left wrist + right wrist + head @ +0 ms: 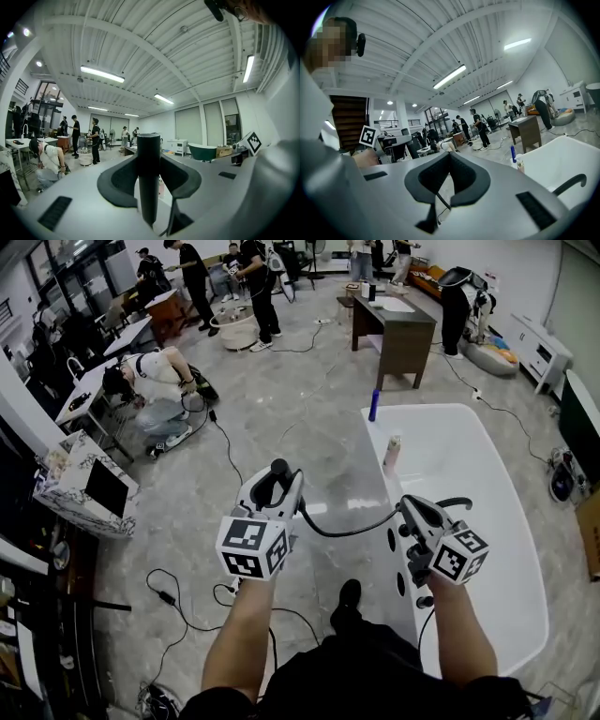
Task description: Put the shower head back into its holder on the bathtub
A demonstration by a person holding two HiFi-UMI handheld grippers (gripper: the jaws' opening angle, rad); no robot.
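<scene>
Left claw (280,486) wide, clamped on the black shower head (149,178), held over the floor just left of the white bathtub (487,549). Right claw (405,510) narrow, pinching the hose (347,532) at the tub rim. Marker cubes (251,545) carry square codes only. Blue bottle (374,405) on the far rim, print too small to read.

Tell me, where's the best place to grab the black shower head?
Grab the shower head around the middle of its straight stem, coming in level with a jaw on each side, as the left hand-held gripper does. It stands upright and is an even round stick, so the grip should sit snugly. Stay above the bottom end, where the hose comes out.
</scene>
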